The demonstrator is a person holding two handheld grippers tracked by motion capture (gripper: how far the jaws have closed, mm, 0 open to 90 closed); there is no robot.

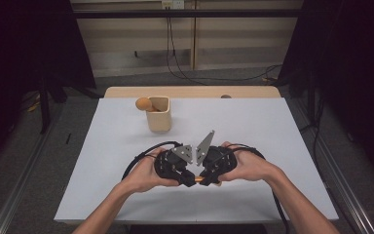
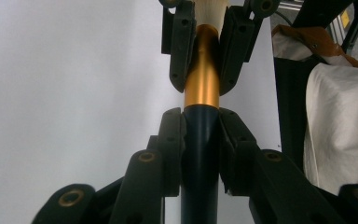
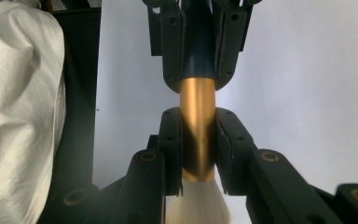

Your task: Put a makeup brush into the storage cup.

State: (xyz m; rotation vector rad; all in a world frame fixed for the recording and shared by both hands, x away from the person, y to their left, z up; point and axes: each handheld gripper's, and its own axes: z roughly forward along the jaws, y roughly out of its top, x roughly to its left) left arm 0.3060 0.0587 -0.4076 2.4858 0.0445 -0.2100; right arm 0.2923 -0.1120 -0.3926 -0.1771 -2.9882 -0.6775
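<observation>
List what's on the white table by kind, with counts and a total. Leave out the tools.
Brush with dark blue handle, gold ferrule and white bristles, gripped by both tools: 1
Beige cup: 1
Wooden utensil with a rounded orange-brown end, standing in the cup: 1
Total: 3

Brush mostly buried between two fists

From the high view the brush [image 1: 200,180] is just a sliver of gold between the left gripper [image 1: 189,179] and right gripper [image 1: 209,179], so its bristles and handle can't be made out. The left gripper view cuts off the white bristles [image 2: 210,10] at the top; the thing in the cup [image 1: 158,114] is too small to name.
</observation>
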